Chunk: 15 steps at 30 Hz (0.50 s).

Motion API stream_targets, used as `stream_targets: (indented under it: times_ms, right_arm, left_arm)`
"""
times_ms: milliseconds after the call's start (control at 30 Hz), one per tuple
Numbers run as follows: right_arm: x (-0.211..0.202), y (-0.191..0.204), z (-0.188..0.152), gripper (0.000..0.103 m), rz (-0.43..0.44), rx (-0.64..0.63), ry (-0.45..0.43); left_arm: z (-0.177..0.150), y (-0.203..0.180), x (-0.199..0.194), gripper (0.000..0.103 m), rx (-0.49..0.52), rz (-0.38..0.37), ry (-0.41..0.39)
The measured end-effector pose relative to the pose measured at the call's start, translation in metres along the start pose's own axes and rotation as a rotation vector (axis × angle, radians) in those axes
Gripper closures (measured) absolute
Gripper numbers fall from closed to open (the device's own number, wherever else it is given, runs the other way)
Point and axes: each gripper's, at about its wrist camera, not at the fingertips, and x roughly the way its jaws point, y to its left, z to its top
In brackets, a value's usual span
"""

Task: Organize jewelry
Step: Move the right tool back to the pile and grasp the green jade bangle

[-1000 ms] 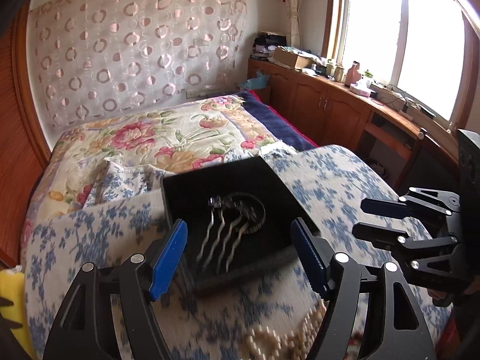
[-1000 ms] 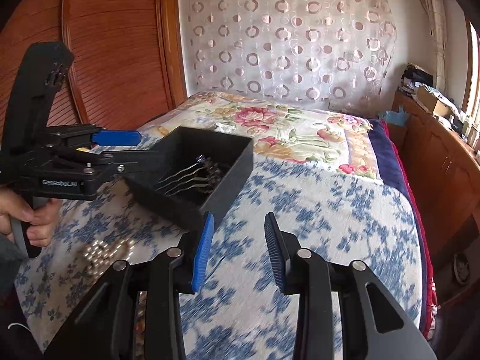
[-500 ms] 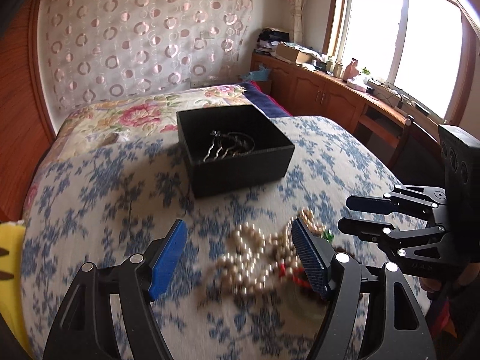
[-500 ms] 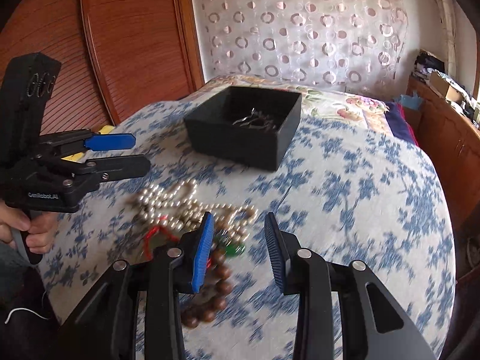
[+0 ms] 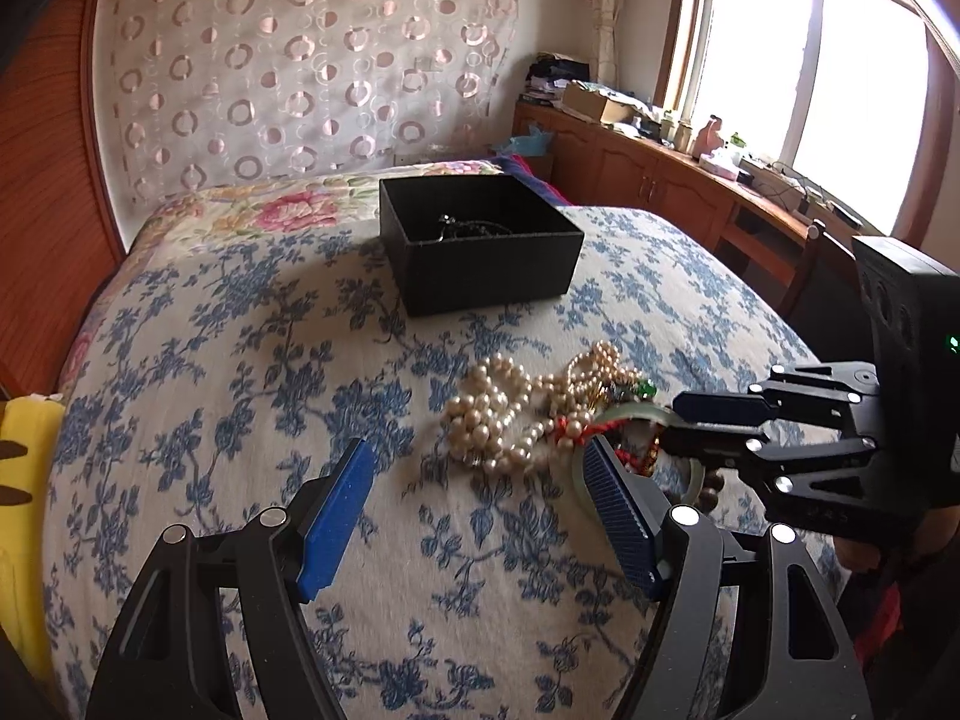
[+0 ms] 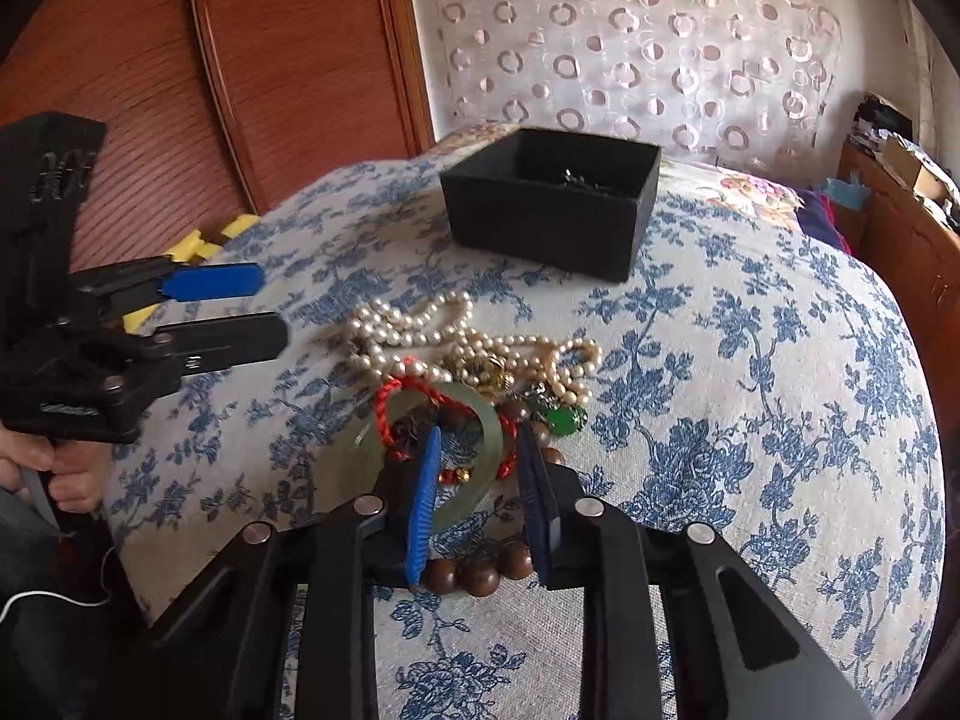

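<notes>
A black open box [image 5: 480,240] [image 6: 552,204] with hair pins inside sits on the blue-flowered cloth. Nearer lies a jewelry heap: pearl necklaces [image 5: 510,414] [image 6: 420,330], a pale green jade bangle [image 6: 489,420] with red cord [image 6: 399,390], a green pendant [image 6: 567,420], brown wooden beads [image 6: 474,573]. My right gripper [image 6: 477,450] [image 5: 678,420] is open, its fingers either side of the bangle's near rim. My left gripper [image 5: 480,468] [image 6: 264,306] is open and empty, left of the heap.
The cloth-covered surface [image 5: 240,360] curves down at its edges. A yellow item [image 5: 24,450] lies at the left edge. A wooden headboard [image 6: 270,60] and a wooden cabinet under the window [image 5: 660,180] stand behind.
Both grippers have pulled back from the box and dropped toward the jewelry heap. The right gripper now straddles the jade bangle. The box now sits farther away.
</notes>
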Motion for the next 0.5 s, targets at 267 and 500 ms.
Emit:
stream_targets:
  times_ms: [267,500]
  right_arm:
    - [0.005,-0.003,0.003,0.093,0.003,0.005,0.011]
    - [-0.021,-0.007,0.007,0.093,-0.047,-0.008,-0.077]
  left_arm:
    - [-0.003,0.006,0.007,0.034,-0.009,0.0,0.016]
    - [0.001,0.004,0.023,0.034,0.007,-0.008,0.041]
